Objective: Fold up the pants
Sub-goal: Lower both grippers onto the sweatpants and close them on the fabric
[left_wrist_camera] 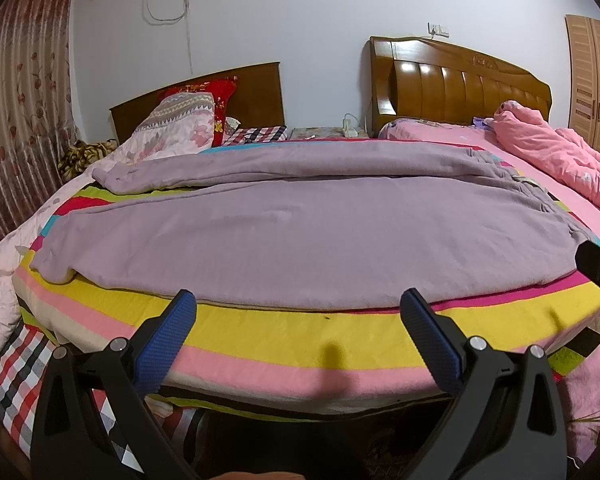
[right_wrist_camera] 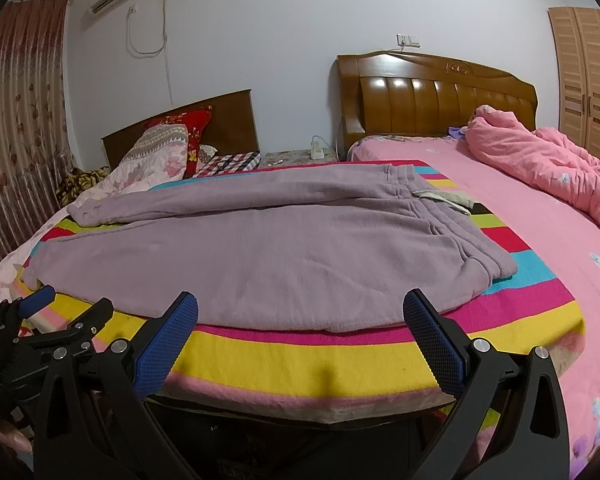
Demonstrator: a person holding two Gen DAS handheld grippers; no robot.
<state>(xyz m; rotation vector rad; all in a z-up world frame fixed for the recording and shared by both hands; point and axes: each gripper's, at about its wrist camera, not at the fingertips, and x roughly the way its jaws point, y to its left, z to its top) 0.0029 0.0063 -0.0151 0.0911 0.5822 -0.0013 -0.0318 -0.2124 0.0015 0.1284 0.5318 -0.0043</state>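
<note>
On the striped blanket (left_wrist_camera: 300, 320) ahead of us the lilac pants (left_wrist_camera: 284, 236) lie spread crosswise, waistband right, cuffs left. Our left gripper (left_wrist_camera: 298, 312) and right gripper (right_wrist_camera: 300, 314) hover spread wide, holding nothing, just short of the near leg's edge; the right sits nearer the waistband (right_wrist_camera: 476, 256).

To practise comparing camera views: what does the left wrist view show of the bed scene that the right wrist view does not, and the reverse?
Only the left wrist view shows the black tip of the right gripper at its right edge.

Only the right wrist view shows the left gripper from the side at its left edge, the waistband end of the pants fully in view, and the teal and red stripes of the blanket beyond it.

Both show the purple pants spread flat on the striped blanket, two wooden headboards, the pink quilt, and each camera's own gripper open and empty.
</note>
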